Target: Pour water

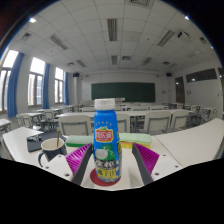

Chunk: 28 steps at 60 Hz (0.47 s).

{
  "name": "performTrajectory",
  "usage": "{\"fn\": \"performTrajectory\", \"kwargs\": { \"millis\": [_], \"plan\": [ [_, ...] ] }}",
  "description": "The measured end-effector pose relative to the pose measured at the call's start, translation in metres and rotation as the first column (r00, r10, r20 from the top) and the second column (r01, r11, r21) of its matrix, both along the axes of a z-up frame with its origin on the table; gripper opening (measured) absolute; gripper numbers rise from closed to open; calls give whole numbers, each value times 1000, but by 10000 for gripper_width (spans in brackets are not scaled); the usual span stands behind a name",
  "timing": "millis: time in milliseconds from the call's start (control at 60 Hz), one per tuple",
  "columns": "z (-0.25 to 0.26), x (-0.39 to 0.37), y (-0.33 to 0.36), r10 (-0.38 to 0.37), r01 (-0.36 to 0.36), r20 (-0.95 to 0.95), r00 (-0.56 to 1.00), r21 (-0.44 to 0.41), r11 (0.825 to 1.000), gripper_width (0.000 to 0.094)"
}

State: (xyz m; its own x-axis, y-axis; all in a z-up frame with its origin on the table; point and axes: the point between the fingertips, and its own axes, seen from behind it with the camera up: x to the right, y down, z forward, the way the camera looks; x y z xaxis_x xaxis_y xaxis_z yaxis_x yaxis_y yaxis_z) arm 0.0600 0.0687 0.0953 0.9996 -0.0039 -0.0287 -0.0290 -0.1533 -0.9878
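Bottle (106, 148): upright plastic bottle with a white cap and a green and red label, standing between the two fingers, right in the middle of them.
Long axis: vertical, running straight up from between the fingers, with the cap well above the fingertips.
Gripper (106, 172): fingers spread to either side of the bottle's lower body; the pink pads (138, 158) face its sides. Whether both pads press on the bottle or a thin gap remains I cannot tell, as the label hides the contact lines.
Bottle base: appears to sit near the rim of the white table (200, 142); whether it rests there or is lifted is not clear.
Mug (50, 150): dark mug with a pale inside, ahead of the left finger and to the left of the bottle, on the same table, apart from the bottle.
Key relation: the likely pouring target lies leftward and slightly ahead of the fingers, so the bottle would probably tip toward that side.
Room: rows of desks (150, 118) and a green chalkboard (122, 91) far beyond the fingers.
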Motion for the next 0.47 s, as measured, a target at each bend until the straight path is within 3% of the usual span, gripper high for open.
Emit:
{"fn": "performTrajectory", "kwargs": {
  "millis": [167,250,350,467],
  "plan": [
    [-2,-13,-70,-8,10,-121,993,20,1000,843],
    [4,-41,-130,76,-68,-163,984,59,996,841],
    [2,-65,-148,150,-140,-182,972,67,988,842],
    [-3,-59,-157,102,-78,-215,971,117,990,843]
  ]
}}
